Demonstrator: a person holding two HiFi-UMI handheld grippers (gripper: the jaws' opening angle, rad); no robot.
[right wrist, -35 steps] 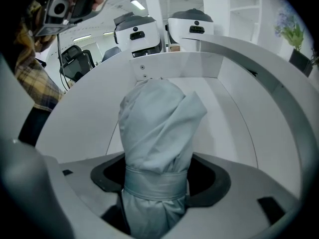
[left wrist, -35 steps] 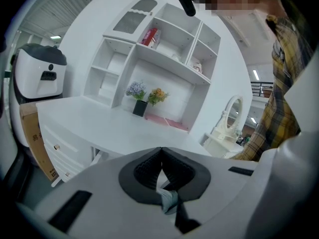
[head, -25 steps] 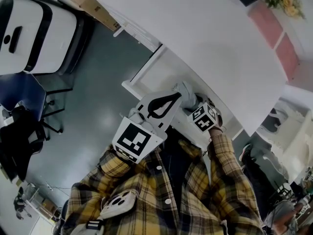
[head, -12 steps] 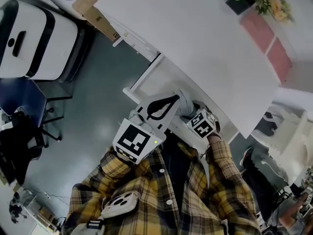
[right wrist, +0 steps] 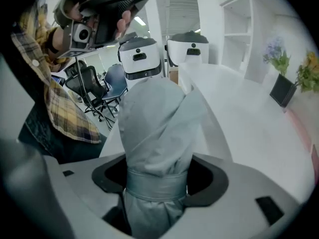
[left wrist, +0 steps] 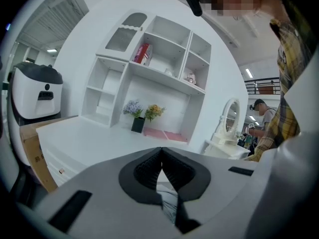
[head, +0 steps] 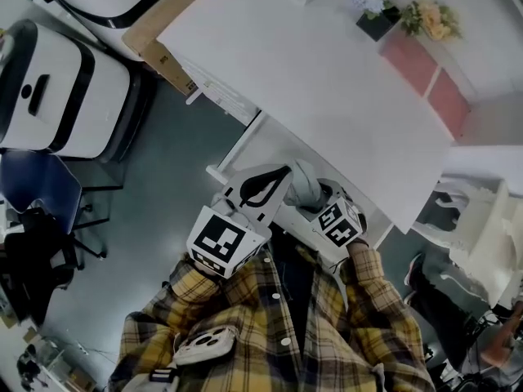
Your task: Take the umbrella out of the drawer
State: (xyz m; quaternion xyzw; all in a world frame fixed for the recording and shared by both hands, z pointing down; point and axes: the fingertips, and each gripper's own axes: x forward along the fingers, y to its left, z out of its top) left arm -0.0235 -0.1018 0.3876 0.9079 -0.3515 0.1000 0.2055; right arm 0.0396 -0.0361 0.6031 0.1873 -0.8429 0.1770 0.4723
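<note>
Umbrella (right wrist: 154,123) pinched firmly by right gripper (right wrist: 157,183): raise it steadily clear of drawer (head: 274,141); left gripper (left wrist: 160,169) pressed together, empty

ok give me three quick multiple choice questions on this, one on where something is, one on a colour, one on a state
1. Where is the umbrella?
A) flat on the desk
B) in the right gripper
C) on a shelf

2. What colour is the umbrella?
A) pink
B) yellow
C) grey

3. How do the jaws of the left gripper stand?
A) together, nothing between them
B) wide apart
C) clamped on a flowerpot

Answers:
1 B, the right gripper view shows its jaws clamped on the strapped bundle.
2 C, the fabric is pale grey.
3 A, the left gripper view shows them touching at the tips.
</note>
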